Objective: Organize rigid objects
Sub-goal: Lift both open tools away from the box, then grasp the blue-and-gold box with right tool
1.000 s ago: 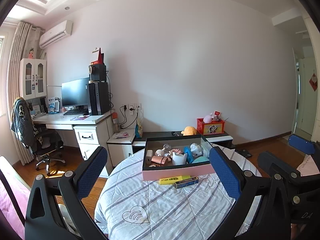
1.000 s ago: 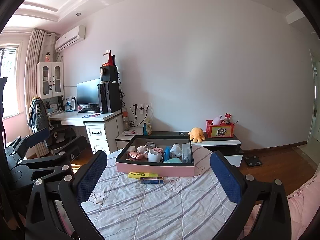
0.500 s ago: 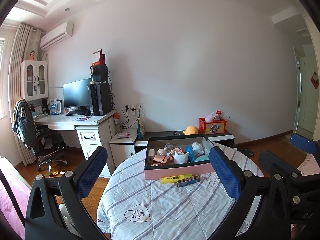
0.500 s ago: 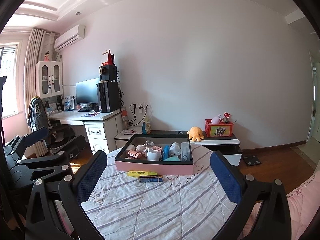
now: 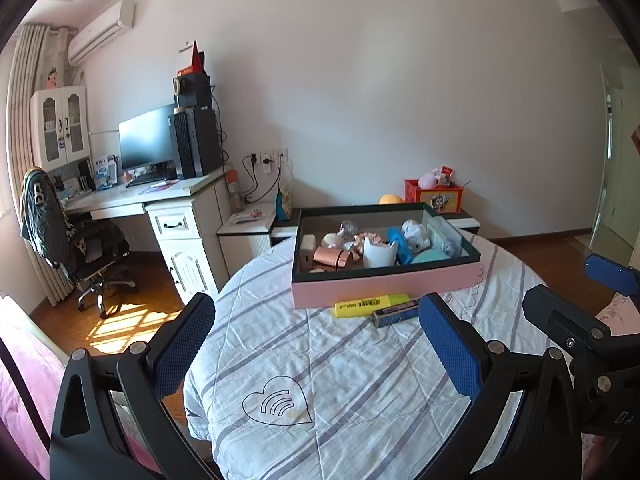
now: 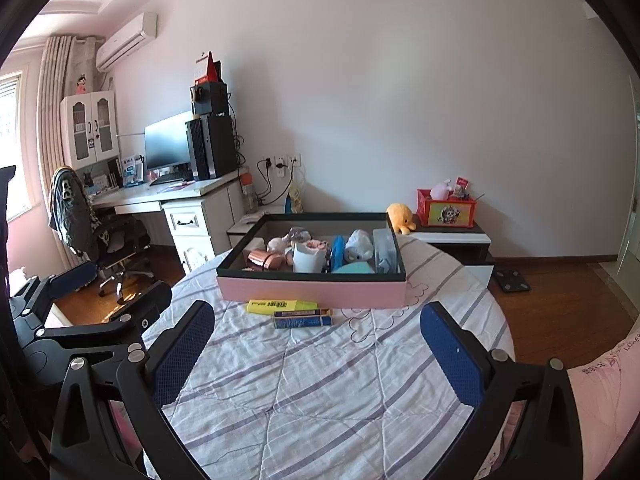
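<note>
A pink box with a dark rim [image 5: 384,282] [image 6: 312,290] stands on the far half of the round table, filled with several small items: a white cup [image 6: 307,258], a copper cup [image 5: 334,257], a blue piece and a plush. In front of the box lie a yellow highlighter [image 5: 372,304] [image 6: 280,305] and a dark blue stick [image 5: 394,314] [image 6: 303,322]. My left gripper [image 5: 316,332] is open above the near table, well short of them. My right gripper [image 6: 318,338] is open too, with nothing between its fingers.
The table wears a striped white cloth [image 6: 320,380]. Behind it to the left are a white desk [image 5: 160,200] with a monitor and an office chair [image 5: 80,248]. A low cabinet with a red box [image 6: 446,210] lines the back wall. Pink bedding [image 6: 600,392] lies at right.
Both grippers have tipped downward and moved closer to the table, so the box and pens look larger. Nothing on the table has moved, and both stay open.
</note>
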### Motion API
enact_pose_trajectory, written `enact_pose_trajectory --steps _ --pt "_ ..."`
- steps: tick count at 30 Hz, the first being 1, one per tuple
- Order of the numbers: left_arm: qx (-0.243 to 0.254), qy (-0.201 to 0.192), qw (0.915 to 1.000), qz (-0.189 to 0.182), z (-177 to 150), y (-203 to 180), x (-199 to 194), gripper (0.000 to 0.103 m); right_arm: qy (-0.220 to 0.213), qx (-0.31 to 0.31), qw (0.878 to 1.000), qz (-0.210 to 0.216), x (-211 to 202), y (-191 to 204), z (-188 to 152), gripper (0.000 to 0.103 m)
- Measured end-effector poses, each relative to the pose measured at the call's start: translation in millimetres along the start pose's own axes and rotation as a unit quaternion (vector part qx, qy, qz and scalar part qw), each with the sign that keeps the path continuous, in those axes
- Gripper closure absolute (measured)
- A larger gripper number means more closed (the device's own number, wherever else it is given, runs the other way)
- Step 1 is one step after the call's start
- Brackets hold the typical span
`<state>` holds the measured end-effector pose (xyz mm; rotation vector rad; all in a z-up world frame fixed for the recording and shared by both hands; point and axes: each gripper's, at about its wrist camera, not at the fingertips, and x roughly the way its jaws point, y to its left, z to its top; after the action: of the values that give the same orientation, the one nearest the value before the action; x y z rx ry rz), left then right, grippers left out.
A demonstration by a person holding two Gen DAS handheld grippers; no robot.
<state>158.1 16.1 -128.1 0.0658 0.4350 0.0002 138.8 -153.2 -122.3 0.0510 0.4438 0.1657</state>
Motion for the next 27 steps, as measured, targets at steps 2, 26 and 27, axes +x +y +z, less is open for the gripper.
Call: enact_pose_trajectory --steps 2,26,27 --pt "-0.002 0.022 0.9997 -0.004 -7.0 4.4 18.2 0.000 0.023 0.006 1.000 0.008 19.1 -0.4 -5.2 0.000" --pt "-0.034 0.148 0.9884 0.003 -44.7 59.0 142.0 0.000 0.241 -0.004 0.970 -0.020 242.9 13.8 -27.6 0.000" --pt "-0.033 0.152 0.9879 0.001 -44.3 57.0 144.3 0.000 0.238 -0.009 0.971 -0.011 242.9 13.3 -26.5 0.000"
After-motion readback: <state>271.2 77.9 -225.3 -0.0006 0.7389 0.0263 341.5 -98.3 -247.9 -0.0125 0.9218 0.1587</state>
